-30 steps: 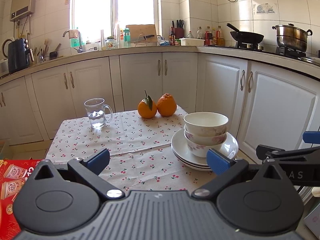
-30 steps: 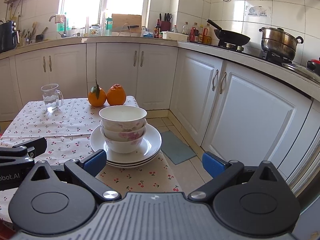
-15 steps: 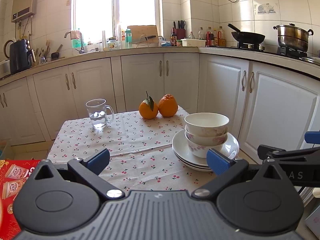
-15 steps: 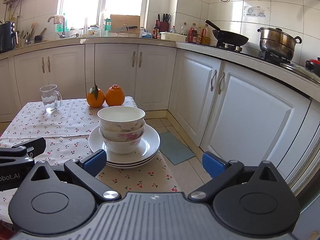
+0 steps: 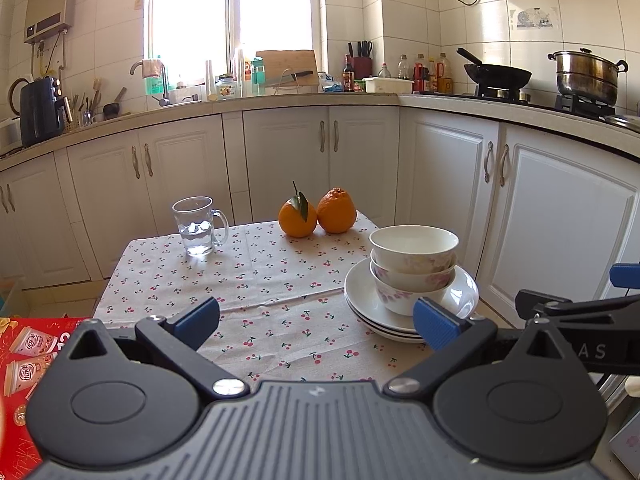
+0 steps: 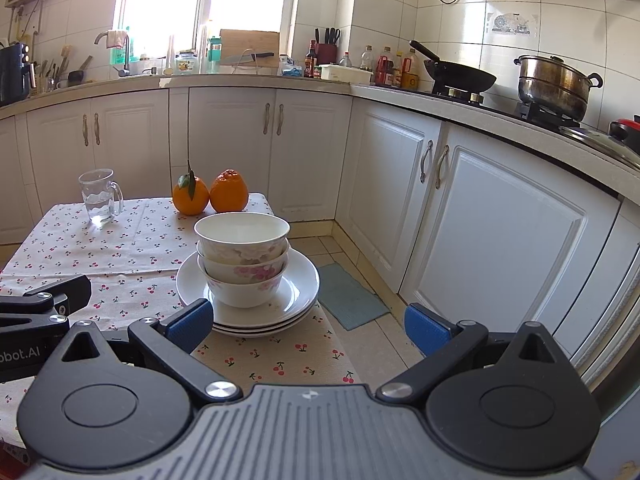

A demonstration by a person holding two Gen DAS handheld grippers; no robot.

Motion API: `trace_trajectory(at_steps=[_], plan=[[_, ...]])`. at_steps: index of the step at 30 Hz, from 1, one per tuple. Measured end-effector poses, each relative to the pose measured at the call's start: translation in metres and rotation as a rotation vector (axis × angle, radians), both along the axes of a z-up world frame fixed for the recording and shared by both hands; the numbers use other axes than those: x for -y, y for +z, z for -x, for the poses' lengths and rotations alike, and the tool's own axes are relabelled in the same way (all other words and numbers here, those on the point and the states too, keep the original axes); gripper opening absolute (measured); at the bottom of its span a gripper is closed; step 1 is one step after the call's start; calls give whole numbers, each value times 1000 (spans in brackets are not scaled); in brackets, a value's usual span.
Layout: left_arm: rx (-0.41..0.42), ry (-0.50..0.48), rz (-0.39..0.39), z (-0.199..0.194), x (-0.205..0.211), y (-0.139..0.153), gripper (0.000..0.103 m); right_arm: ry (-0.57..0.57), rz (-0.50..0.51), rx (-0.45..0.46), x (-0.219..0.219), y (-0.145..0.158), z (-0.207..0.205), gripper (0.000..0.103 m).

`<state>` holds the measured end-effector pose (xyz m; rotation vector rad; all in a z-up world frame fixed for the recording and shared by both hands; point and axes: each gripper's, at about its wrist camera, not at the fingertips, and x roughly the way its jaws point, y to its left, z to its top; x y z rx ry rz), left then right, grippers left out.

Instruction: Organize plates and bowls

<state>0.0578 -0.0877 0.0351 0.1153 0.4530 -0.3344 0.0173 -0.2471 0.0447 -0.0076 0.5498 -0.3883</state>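
**Both grippers wide, nothing held**

While my left gripper [image 5: 316, 318] and right gripper [image 6: 306, 326] hang wide apart w/ nothing between the pads, the bowls [image 6: 242, 256], three nested, sit on stacked plates [image 6: 300, 284] just ahead, on the cherry-print tablecloth [image 5: 260, 264]. Oranges [image 5: 316, 214] & glass mug [image 5: 196, 226] farther off.

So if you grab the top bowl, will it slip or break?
Probably slippery: the top bowl looks glazed and shiny, so the pads may slide on its rim. It looks like ceramic, so likely fragile if dropped. It sits nested in two more bowls on the plates, so lifting it may jiggle those.
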Motion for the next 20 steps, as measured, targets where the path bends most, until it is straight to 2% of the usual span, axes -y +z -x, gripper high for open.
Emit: trace_trajectory(at_steps=[20], plan=[[0,0,-3,0,0,2,102,-1,4,2,-1,1,1,103]])
